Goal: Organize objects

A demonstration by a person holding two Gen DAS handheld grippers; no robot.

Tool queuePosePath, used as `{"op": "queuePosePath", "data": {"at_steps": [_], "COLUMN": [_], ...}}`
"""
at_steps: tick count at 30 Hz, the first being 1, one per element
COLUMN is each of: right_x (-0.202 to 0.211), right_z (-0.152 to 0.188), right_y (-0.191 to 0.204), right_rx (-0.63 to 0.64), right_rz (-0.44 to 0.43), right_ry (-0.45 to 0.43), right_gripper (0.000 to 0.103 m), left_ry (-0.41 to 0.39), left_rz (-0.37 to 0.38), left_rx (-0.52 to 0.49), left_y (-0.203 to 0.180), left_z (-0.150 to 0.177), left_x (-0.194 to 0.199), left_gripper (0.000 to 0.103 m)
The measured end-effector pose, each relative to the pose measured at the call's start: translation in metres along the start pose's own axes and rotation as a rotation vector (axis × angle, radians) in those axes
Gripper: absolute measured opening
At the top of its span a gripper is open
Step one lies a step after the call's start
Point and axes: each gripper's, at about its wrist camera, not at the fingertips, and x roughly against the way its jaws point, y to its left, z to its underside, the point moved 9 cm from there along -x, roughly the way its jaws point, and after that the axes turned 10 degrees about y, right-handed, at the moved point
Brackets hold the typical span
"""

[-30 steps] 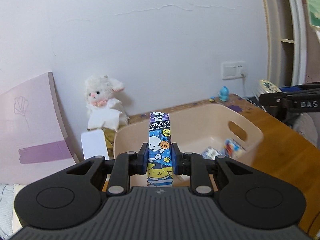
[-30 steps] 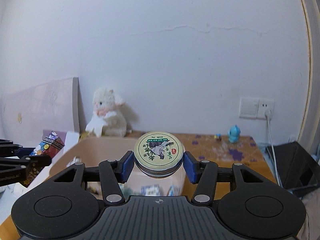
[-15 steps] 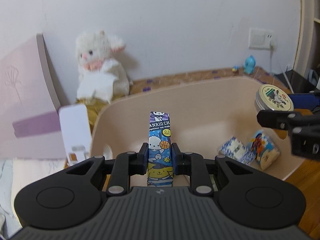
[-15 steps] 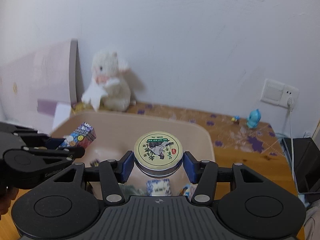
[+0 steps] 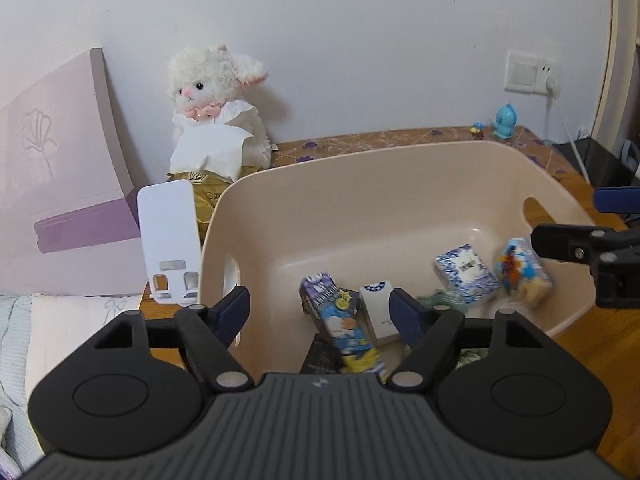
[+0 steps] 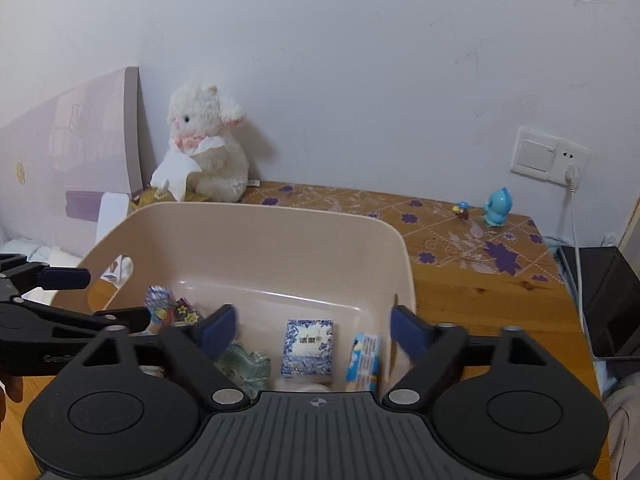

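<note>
Both grippers, left [image 5: 320,312] and right [image 6: 312,330], have just opened wide and empty; the cartoon carton [image 5: 342,326] now lies in the beige bin [image 5: 360,184] on a wooden table [image 6: 480,280] against a white wall, beside two tissue packs [image 6: 307,346].

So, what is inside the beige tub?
Inside the beige tub lie a cartoon-printed carton, a white box, a blue patterned tissue pack, a colourful tissue pack and something green. The tub's near part is hidden behind both claws.
</note>
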Motion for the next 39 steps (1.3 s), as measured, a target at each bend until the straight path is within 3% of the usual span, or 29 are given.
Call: {"op": "queuePosePath", "data": {"at_steps": [8,20,39], "right_x": [0.036,0.064,0.092], "right_z": [0.026,0.082,0.143], "right_y": [0.006,0.029,0.026], "right_rx": [0.022,0.043,-0.005], "right_rz": [0.038,0.055,0.016], "right_ry": [-0.006,0.033,0.087], "right_gripper": [0.103,0.103,0.103], "left_ry": [-0.052,-0.077,-0.049], "left_rz": [0.01,-0.003,0.004], "left_rx": [0.0,0.037,0.015], "left_y": [-0.003,0.001,-0.029], "left_z": [0.02,0.065,0.141], "left_x": [0.041,0.085,0.095], "left_gripper": [0.087,0.087,0.087]}}
